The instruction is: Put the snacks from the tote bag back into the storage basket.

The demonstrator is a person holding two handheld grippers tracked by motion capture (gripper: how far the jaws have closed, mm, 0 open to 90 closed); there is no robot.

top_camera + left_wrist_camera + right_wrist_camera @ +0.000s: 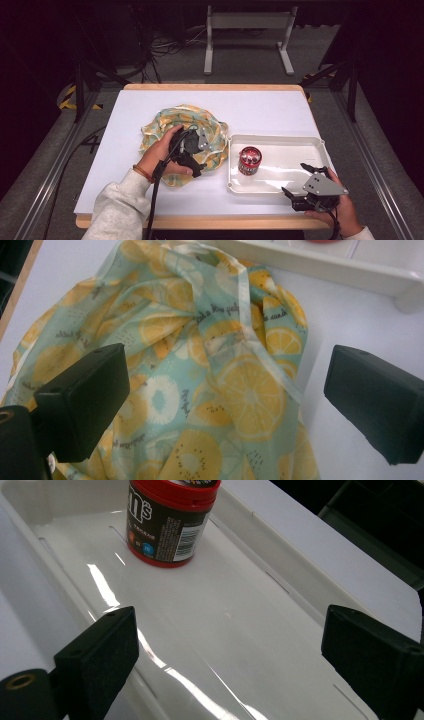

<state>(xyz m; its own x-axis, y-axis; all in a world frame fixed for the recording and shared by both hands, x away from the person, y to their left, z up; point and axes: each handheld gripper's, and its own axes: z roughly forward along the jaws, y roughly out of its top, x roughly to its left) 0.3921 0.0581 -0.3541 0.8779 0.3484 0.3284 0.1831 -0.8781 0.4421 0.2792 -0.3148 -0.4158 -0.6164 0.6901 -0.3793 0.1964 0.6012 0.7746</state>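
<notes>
High view is showing the left gripper [192, 145], jaws apart, hovering over the fruit-print cloth [170, 122]; the right gripper [304, 180], jaws apart, is facing the white tray [280, 142].

A white metal stand [248, 35] and tangled cables [165, 47] occupy the floor [190, 75] beyond.

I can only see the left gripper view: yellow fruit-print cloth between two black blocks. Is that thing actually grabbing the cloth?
Observer: No. The left gripper hangs open over the crumpled cloth, jaws apart on either side of a fold.
Operator: There's a white edge at the top. What is it?
Observer: A white tray beside the cloth, on the table.
Operator: Anything in it?
Observer: A small red-lidded tub stands upright at the end of the tray nearer the cloth.
Operator: And the other hand?
Observer: The right gripper is open at the tray's near right corner, pointing along it towards the tub.
</notes>
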